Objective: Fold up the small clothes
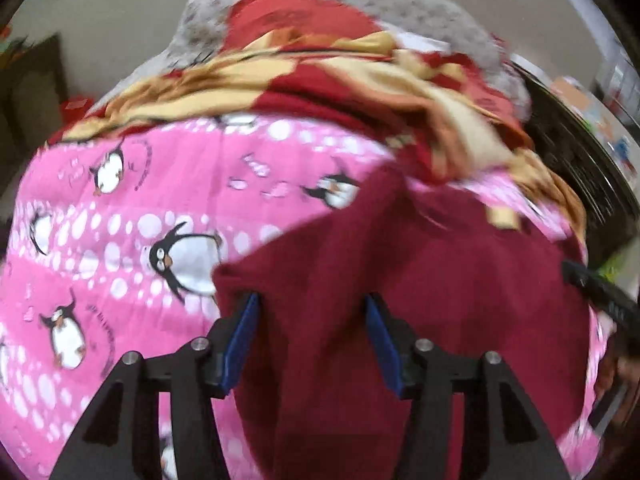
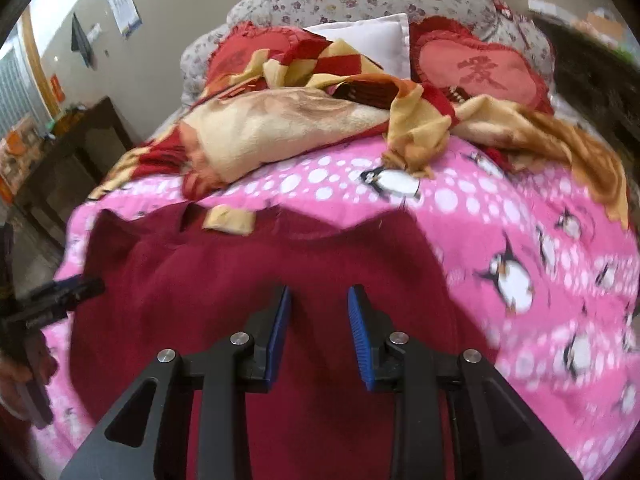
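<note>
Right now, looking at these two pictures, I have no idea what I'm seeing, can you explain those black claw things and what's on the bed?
Each claw is a hand-held two-finger gripper with a camera looking along its blue-padded fingers. One picture looks from the left gripper, the other from the right gripper.

Both hover, jaws open, over a dark red garment spread on a pink penguin bedspread. Neither holds anything. Behind lie a red and gold blanket and red heart pillows.

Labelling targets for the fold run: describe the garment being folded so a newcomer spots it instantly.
Start at the bed with the pink penguin-print cover. On its near part, below the crumpled red-and-gold blanket, lies the dark maroon garment. It is the only plain, unpatterned fabric there, spread under both tools.
</note>
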The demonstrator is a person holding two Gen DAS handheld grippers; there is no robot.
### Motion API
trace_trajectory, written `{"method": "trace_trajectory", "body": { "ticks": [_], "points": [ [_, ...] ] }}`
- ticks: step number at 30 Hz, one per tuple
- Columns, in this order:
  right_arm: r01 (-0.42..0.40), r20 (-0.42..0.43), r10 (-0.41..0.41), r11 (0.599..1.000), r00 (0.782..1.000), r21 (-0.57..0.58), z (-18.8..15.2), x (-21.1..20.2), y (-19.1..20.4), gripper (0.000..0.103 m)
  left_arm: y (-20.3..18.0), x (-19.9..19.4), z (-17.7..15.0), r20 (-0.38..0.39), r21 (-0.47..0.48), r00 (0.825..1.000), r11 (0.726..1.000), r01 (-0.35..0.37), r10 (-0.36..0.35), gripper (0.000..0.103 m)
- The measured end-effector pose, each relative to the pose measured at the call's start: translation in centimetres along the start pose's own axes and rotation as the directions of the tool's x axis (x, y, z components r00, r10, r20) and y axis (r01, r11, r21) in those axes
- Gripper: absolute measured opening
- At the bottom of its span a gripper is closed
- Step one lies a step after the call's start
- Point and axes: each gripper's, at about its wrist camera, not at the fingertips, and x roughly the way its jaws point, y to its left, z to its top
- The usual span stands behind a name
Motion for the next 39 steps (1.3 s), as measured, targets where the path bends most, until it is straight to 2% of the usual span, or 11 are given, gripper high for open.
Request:
{"method": "trace_trajectory", "body": {
  "ticks": [1, 2, 3, 6, 11, 13, 16, 20, 27, 31, 39],
  "points": [
    [0.024, 0.002, -0.024, 1.000, 1.000, -0.008, 0.3, 0.7, -0.3, 0.043, 0.5, 0.7, 0.3, -0.010, -0.030, 1.000, 0.999, 0.011, -0.011, 0.060],
    [0.030, -0.005, -0.030, 1.000, 1.000, -0.001, 0.4, 1.5, -0.8, 0.050, 1.0, 1.1, 0.5, -0.017, -0.047, 1.000, 0.999, 0.023, -0.024, 0.061],
    [0.023, -0.010, -0.023, 1.000, 1.000, 0.021, 0.6, 2.1, -1.3, 0.051, 1.2, 1.4, 0.6, -0.018, -0.055, 0.999, 0.998, 0.030, -0.031, 0.061],
    [-0.019, -0.007, 0.020, 0.996, 1.000, 0.092, 1.0, 2.7, -2.6, 0.051, 0.4, 1.0, 0.4, 0.000, -0.002, 1.000, 1.000, -0.004, 0.004, 0.061],
    [-0.004, 0.026, 0.001, 0.994, 1.000, 0.106, 1.0, 0.3, -1.6, 0.051, 0.1, -0.2, -0.2, 0.010, 0.002, 1.000, 1.000, -0.015, 0.015, 0.061],
    [-0.032, 0.056, 0.027, 0.995, 0.998, 0.089, 1.1, -0.9, -0.6, 0.051, 0.3, -0.6, -0.2, 0.015, -0.004, 1.000, 1.000, -0.021, 0.021, 0.061],
    [-0.104, 0.088, 0.102, 0.994, 0.991, 0.017, 1.6, -2.4, 2.3, 0.051, 0.3, -1.6, -0.5, 0.027, 0.001, 0.999, 0.999, -0.039, 0.039, 0.061],
    [-0.186, 0.068, 0.193, 0.977, 0.979, -0.106, 2.3, -2.2, 7.4, 0.051, 0.5, -2.7, -0.9, 0.039, 0.011, 0.998, 0.998, -0.058, 0.058, 0.061],
    [-0.269, -0.008, 0.276, 0.929, 0.961, -0.255, 2.6, 1.3, 16.0, 0.048, 1.7, -4.2, -2.0, 0.040, 0.014, 0.996, 0.997, -0.081, 0.080, 0.061],
    [-0.300, -0.065, 0.293, 0.922, 0.954, -0.244, 3.0, 4.7, 19.0, 0.045, 2.5, -4.5, -2.6, 0.035, 0.002, 0.997, 0.997, -0.076, 0.076, 0.061],
    [-0.256, -0.078, 0.246, 0.952, 0.966, -0.168, 4.6, 9.8, 20.6, 0.042, 4.0, -4.4, -3.6, 0.010, -0.042, 0.997, 0.996, -0.074, 0.075, 0.061]
  ]
}}
